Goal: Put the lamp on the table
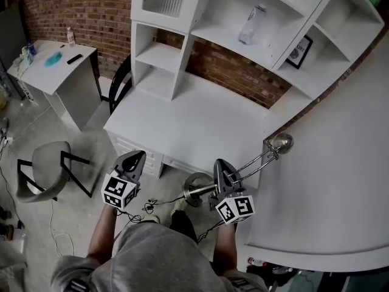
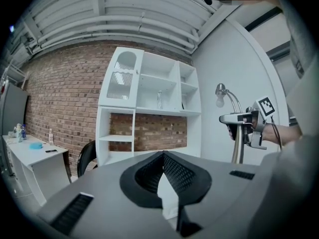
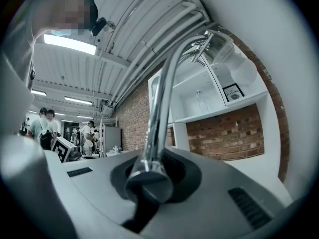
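A chrome lamp lies tilted in the air in front of the person. Its round base is toward the person and its head is close to the curved wall. My right gripper is shut on the lamp's stem, which runs up out of the jaws. From the left gripper view the lamp stands upright in the right gripper. My left gripper is shut and holds nothing, its tips aimed at the white desk under the hutch.
The hutch shelves hold a clear bottle and a framed picture. A curved white wall is at the right. A black chair, a grey chair and a second white table stand to the left. Cable lies on the floor.
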A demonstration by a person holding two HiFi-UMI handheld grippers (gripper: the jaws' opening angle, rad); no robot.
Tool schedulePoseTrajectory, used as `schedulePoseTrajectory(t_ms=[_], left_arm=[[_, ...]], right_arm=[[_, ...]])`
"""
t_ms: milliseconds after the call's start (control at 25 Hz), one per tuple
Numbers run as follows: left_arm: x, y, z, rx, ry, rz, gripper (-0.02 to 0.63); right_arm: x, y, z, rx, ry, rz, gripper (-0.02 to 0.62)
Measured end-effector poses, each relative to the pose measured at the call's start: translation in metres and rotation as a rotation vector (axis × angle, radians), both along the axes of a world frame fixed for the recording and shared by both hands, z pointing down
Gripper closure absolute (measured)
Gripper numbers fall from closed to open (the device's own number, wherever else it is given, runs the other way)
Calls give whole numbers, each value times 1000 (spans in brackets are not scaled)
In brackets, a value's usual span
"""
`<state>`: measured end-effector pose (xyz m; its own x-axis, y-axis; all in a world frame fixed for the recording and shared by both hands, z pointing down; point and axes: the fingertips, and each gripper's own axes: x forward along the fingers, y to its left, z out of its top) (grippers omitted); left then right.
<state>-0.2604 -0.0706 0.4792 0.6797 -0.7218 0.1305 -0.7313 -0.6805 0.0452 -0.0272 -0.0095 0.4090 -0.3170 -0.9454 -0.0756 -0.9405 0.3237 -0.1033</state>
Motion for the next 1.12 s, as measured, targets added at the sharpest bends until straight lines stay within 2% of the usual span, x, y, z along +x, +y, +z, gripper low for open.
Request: schedulePoseTrajectory(t_ms=[360,1120], left_arm=[[34,-48,9,-9,-4,21,601],[158,-162,33,-89,-44,107,601]], right_arm=[[39,-46,10,-18,-4,29,576],[184,-161,27,-9,-17,168,575]])
